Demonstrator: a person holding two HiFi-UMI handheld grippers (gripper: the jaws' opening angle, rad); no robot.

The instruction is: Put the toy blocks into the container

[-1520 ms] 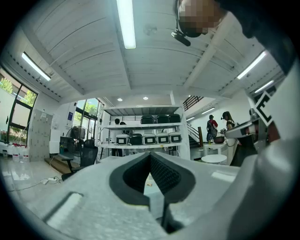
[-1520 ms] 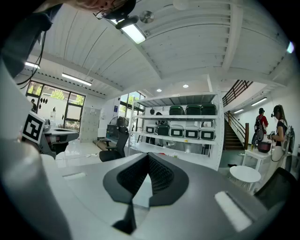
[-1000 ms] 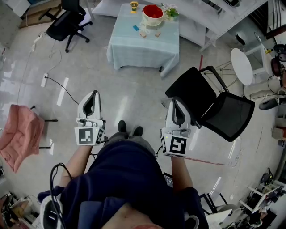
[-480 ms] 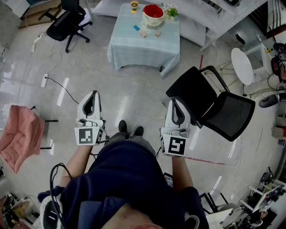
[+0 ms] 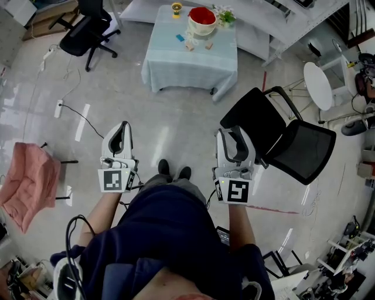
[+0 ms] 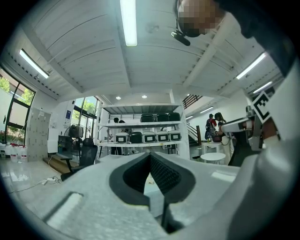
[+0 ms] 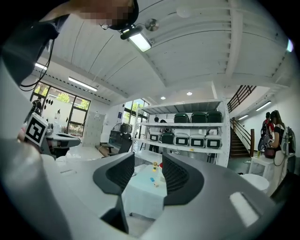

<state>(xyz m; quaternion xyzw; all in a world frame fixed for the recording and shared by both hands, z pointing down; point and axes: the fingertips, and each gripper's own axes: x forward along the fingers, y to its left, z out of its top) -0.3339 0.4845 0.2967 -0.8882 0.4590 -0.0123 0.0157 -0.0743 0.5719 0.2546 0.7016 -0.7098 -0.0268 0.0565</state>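
Note:
Far ahead stands a table with a pale blue cloth. On it is a red container with a white rim, and in front of it lie a blue block and two tan blocks. Both grippers hang over the floor, well short of the table. My left gripper is shut with nothing in it; its pads meet at the tips. My right gripper has its jaws opening, and nothing is between them. Through that gap I see the table, the blue block and the container.
A black office chair stands close on the right of my right gripper. Another black chair is at the far left, a pink cloth lies on a stand at the left, and a round white table is at the right. A power cable trails over the floor.
The right gripper's jaws have come apart; they were together before. Both grippers have shifted slightly right and down in the head view. The left gripper stays shut.

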